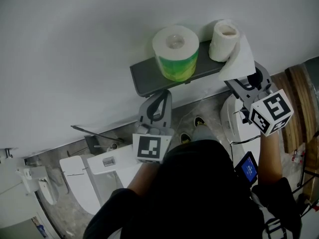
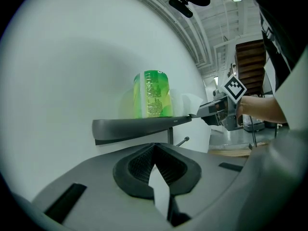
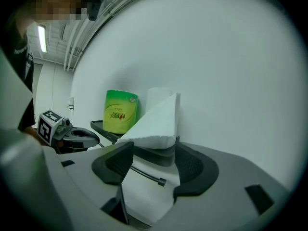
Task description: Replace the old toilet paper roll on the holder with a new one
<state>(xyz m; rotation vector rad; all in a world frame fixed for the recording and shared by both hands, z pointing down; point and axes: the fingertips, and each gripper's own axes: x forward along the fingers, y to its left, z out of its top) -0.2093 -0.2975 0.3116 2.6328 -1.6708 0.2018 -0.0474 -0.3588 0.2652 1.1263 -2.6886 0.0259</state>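
1. The green-wrapped roll (image 1: pixel 175 51) and the white roll (image 1: pixel 223 40) are stood on the shelf (image 1: pixel 149 78), seemingly to free the rod (image 3: pixel 147 175).
2. The right claw (image 1: pixel 244 77) is held wide under the white roll's loose sheet (image 1: pixel 239 59).
3. The left claw (image 2: pixel 154 148) is shut, empty, below the shelf.

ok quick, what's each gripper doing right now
Left gripper: closed, empty.
Right gripper: open, loose white toilet-paper sheet between its jaws, not pinched.
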